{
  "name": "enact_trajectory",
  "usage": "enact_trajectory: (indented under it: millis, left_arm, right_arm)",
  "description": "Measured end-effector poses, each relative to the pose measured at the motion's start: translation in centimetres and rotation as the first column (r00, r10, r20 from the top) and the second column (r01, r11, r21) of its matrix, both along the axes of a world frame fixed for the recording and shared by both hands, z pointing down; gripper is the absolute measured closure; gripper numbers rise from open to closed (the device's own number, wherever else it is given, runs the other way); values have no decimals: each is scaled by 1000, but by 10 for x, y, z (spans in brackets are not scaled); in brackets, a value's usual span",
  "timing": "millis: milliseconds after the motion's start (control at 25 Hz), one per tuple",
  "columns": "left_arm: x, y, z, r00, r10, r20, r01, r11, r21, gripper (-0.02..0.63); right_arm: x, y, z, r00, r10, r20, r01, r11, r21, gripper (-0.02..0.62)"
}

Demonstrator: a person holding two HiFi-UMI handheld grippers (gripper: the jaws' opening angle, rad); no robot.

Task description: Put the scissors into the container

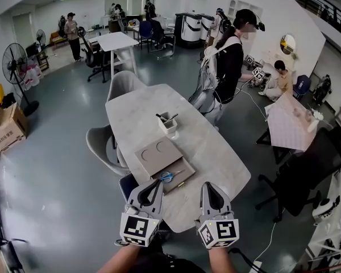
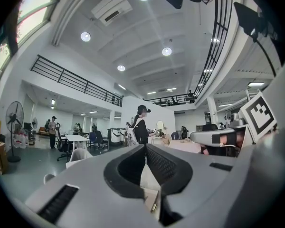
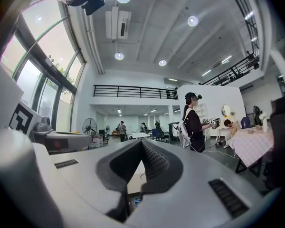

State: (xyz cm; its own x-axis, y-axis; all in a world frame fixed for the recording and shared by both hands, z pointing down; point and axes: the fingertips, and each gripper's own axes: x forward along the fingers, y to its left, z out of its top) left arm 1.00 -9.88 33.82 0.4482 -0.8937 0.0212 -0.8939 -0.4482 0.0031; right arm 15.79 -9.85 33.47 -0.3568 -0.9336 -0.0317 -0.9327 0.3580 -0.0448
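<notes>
One pair of scissors, blue-handled, seen flat on brown board at near bench edge; one white container beyond, well apart. Judged light, stiff, blades slippery; best taken across pivot near handles. Left tongs, right tongs both clenched, nothing held.

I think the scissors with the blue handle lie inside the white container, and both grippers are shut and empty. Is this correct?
Not quite. The scissors are not inside the white container; they lie on the flat board at the table's near end, as the head view shows. The left gripper and the right gripper are indeed shut and empty.
</notes>
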Motion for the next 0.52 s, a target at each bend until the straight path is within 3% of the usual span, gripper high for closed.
enact_trajectory:
  millis: [520]
  left_arm:
    - [-1,1,-3,1000,-8,-3,8,1000,13,583]
  right_arm:
    - [1,3,-2,1000,11,-5,-11,1000,7,600]
